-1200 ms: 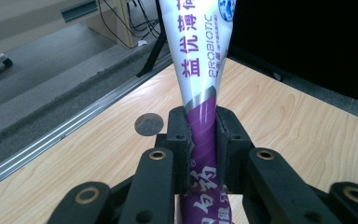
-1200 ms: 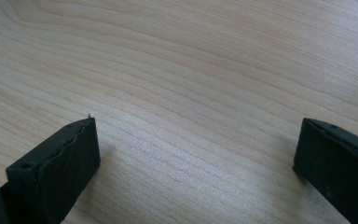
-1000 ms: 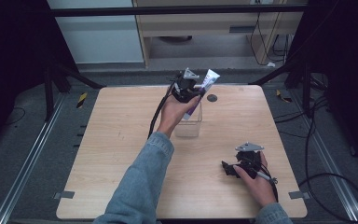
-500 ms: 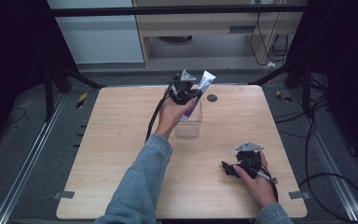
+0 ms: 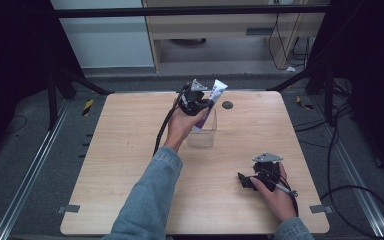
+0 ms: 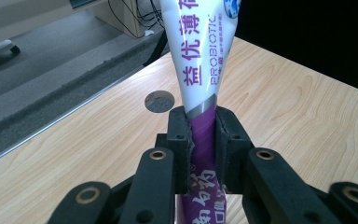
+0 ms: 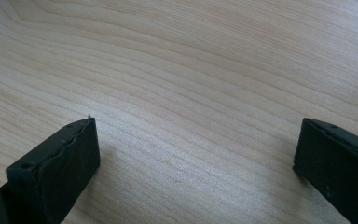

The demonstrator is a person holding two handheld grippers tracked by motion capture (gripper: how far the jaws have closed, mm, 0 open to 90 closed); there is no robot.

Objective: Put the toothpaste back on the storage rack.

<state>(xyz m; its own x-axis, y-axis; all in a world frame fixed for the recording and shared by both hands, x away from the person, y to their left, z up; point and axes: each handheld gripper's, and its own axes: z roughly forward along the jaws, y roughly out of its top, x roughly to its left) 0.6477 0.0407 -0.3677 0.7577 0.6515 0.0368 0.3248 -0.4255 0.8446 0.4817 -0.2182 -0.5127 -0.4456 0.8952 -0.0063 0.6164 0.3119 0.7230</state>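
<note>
Pale wooden bench (image 5: 130,170) below, your left hand-held gripper (image 5: 200,102) clamps the toothpaste tube (image 5: 211,100) over the clear container (image 5: 202,131); lower it straight in, cap first. Your right hand-held gripper (image 5: 245,180) rests released.

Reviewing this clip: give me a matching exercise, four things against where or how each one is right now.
Things:
1. toothpaste tube
2. clear container
3. right gripper
4. round hole

States:
A. jaws wide apart, low over bare wood near the table's front right
B. set into the tabletop near the far edge
C. clamped between the left gripper jaws, its purple end pointing down
D. standing on the table, under the raised left hand

Pairs: 1-C, 2-D, 3-A, 4-B
</note>
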